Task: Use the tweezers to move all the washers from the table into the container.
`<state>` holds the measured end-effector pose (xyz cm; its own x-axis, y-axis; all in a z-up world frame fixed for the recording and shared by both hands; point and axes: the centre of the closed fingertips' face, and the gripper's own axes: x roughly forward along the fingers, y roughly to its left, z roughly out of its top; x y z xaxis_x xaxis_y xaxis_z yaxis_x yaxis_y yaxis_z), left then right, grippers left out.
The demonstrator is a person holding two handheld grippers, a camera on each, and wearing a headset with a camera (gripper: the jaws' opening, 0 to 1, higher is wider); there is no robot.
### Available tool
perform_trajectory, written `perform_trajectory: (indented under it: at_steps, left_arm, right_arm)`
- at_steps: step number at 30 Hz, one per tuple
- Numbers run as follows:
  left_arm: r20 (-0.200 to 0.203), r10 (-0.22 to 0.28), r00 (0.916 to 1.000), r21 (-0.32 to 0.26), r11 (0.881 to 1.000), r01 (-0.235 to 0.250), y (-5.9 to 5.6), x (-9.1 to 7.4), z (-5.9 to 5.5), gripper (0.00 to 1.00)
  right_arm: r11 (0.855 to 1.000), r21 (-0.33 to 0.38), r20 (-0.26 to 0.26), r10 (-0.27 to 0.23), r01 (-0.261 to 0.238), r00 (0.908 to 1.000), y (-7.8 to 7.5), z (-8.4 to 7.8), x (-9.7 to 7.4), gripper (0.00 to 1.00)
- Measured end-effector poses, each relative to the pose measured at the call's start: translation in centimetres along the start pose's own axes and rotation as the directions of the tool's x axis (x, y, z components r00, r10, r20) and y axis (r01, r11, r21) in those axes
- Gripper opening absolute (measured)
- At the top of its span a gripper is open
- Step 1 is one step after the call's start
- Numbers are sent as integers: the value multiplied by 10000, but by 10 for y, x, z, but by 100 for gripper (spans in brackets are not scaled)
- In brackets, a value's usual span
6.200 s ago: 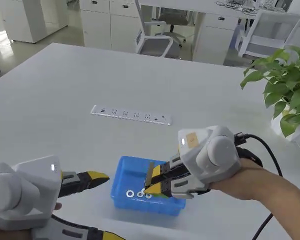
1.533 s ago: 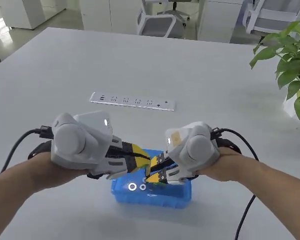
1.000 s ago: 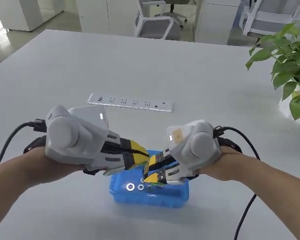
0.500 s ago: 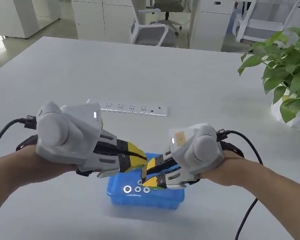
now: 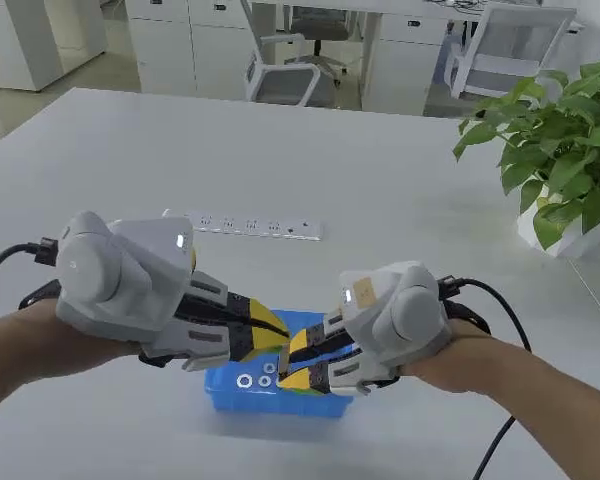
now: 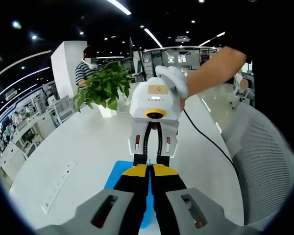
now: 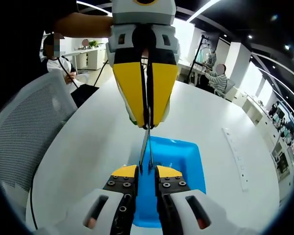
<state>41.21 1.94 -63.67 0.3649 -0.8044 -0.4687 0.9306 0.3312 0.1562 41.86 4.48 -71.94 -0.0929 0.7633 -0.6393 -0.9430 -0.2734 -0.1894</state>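
i've got my left gripper [image 5: 275,332] clamped on the tweezers [image 7: 146,147] at 12 o'clock, steadying them over the container [image 5: 270,402] holding washers [image 5: 245,381]; right gripper [image 7: 147,171] straddles them (grip unclear).

An open-plan office: a wide white bench [image 5: 360,160] carrying a power strip [image 5: 242,226], mesh swivel chairs [image 5: 280,75] behind it, white drawer cabinets [image 5: 170,50], a potted plant [image 5: 555,150], and ceiling strip lights [image 6: 120,6].

Holding left gripper [image 5: 276,332] lower left of the head view and right gripper [image 5: 292,362] lower right, tips nose to nose at lower centre, jaws of each pinched on tweezers [image 7: 147,142], with forearms angling in from both lower corners.
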Motion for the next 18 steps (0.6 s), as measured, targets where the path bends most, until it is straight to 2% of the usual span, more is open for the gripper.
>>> perform_trajectory:
  at_steps: [18]
  left_arm:
    - [197,-464,9987,119,9989,462,-25,-11,14,5]
  right_arm:
    - [9997,-115,389,-192,196,9991,24,17,-10,13]
